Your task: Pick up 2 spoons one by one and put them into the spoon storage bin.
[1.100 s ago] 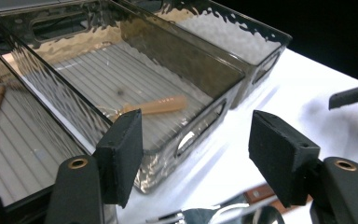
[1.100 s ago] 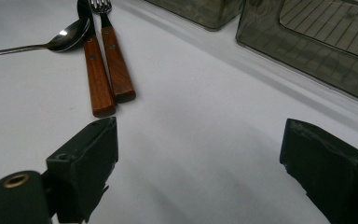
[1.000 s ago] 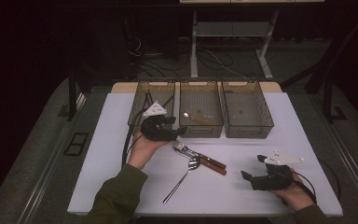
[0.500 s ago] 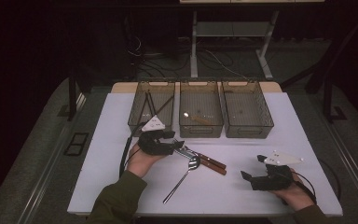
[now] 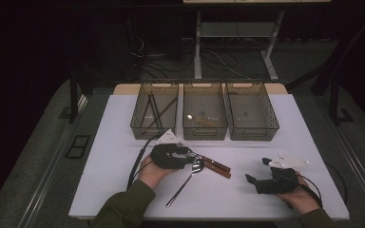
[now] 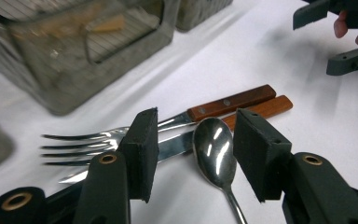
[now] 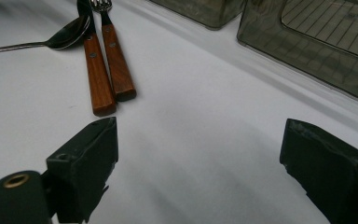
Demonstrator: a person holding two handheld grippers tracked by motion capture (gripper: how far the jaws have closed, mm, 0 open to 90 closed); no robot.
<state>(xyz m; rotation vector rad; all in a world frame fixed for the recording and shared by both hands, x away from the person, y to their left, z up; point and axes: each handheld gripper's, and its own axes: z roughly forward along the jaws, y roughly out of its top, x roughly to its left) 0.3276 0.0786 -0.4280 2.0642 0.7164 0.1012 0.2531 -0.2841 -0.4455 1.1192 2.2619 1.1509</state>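
1. far left, the left basket [image 5: 154, 114] stands at about 11 o'clock on the table [image 5: 109, 190]. it holds dark sticks, which suggests each basket takes one kind of cutlery.
2. the left gripper [image 5: 190, 156] has come down over the cutlery. its jaws have just been closing and stand half spread astride the spoon [image 6: 214, 151], whose bowl lies between the pads [image 6: 142, 154] with no contact yet. this looks like lining up for a pinch.
3. the spoon's handle runs toward 7 o'clock. at 3 o'clock of its bowl lie a fork [image 6: 81, 140] and a knife [image 6: 230, 102], both wooden-handled and side by side.
4. the middle basket [image 5: 204, 116], at 12 o'clock, already holds a spoon, so it is the likely target.
5. the right basket [image 5: 252, 114] stands at 1 o'clock.
6. the right gripper [image 5: 256, 183] rests at 4 o'clock, jaws spread wide on nothing, seemingly waiting.
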